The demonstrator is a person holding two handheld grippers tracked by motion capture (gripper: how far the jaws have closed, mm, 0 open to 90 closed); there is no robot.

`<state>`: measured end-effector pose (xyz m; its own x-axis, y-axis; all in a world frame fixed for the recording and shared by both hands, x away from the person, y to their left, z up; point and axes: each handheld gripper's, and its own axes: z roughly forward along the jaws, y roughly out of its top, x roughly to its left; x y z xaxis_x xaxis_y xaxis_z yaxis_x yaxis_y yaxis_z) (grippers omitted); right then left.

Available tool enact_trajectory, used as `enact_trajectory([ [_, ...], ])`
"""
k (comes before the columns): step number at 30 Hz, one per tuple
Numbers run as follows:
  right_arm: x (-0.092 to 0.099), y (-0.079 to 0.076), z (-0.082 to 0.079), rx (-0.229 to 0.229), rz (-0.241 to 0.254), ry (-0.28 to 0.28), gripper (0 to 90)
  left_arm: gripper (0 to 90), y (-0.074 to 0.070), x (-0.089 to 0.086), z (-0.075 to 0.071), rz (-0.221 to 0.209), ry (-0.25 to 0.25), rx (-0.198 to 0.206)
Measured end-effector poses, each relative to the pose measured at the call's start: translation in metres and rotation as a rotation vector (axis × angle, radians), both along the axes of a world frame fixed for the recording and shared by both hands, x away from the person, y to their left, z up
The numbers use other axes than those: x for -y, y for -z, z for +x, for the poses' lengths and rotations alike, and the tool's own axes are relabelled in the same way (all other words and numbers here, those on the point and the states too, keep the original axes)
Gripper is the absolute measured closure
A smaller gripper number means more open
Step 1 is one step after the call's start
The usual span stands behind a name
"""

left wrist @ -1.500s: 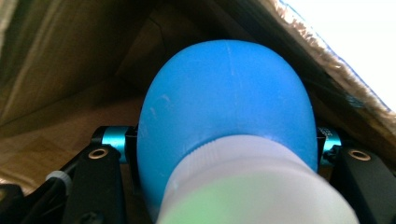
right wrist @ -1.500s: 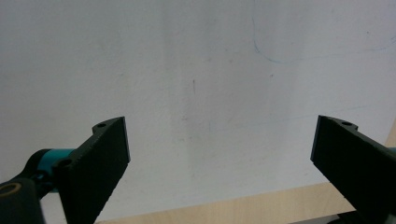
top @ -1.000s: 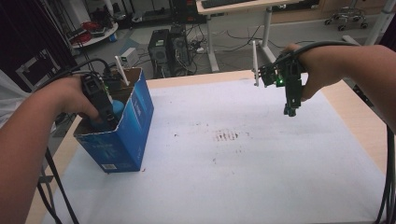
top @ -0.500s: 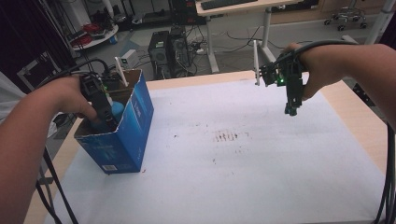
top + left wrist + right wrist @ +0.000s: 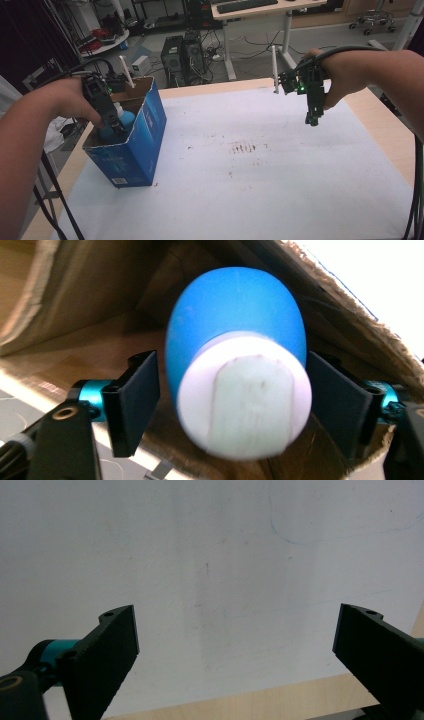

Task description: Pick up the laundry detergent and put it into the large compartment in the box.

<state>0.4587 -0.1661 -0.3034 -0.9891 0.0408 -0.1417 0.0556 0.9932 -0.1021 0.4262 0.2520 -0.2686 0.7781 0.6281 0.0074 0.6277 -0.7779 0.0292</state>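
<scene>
Blue plastic under a white cap (image 5: 245, 397): a bottle (image 5: 235, 335) lying cap-first toward the camera, right between the black jaws of the left gripper (image 5: 232, 405). Jaws parted, one on each side of the bottle's body. A sliver of gap at one side, the other side close against the plastic or touching it, too close to tell. No firm squeeze to be seen.

Behind the bottle, brown cardboard walls: the inside of the blue box (image 5: 150, 125) at the left edge of the table (image 5: 380, 120). Bottle well down in the box, top end peeking above the rim in the high view.

Farther across the white sheet (image 5: 240, 190), the right gripper (image 5: 312, 120) hanging in the air, pointed down, jaws wide apart and holding nothing. Bare sheet below it, with a few faint marks.

Beyond the table, computer towers (image 5: 182, 52) on the floor.

Likely stage: bottle in the box, grip loose, so either just short of a pick-up or just short of letting go. Left to do, probably: close and lift, or draw the left gripper out.
</scene>
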Motion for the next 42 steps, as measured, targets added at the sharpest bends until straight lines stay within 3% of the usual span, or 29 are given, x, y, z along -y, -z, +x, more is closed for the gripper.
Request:
enact_trajectory([
  [9,0.0,-0.002,-0.001,0.0,0.002,-0.004,3.5,22.7,-0.012,0.0,-0.004,-0.006,-0.007,-0.004],
  [21,0.003,-0.004,-0.002,-0.002,0.011,0.008,3.5,16.6,-0.049,0.006,-0.011,-0.002,0.019,0.032],
  [25,0.003,-0.005,-0.002,-0.008,0.024,0.009,3.5,14.6,-0.058,0.013,-0.014,-0.036,0.063,0.046],
  [30,0.003,-0.007,-0.003,-0.005,0.032,0.013,3.5,9.3,-0.064,0.027,-0.019,-0.012,0.134,0.05],
  [34,0.003,-0.007,-0.003,-0.008,0.022,0.012,3.5,7.2,-0.069,0.038,-0.022,-0.026,0.186,0.049],
  [42,0.004,-0.008,-0.004,-0.01,0.025,0.012,3.5,1.7,-0.065,0.062,-0.028,-0.001,0.283,0.035],
])
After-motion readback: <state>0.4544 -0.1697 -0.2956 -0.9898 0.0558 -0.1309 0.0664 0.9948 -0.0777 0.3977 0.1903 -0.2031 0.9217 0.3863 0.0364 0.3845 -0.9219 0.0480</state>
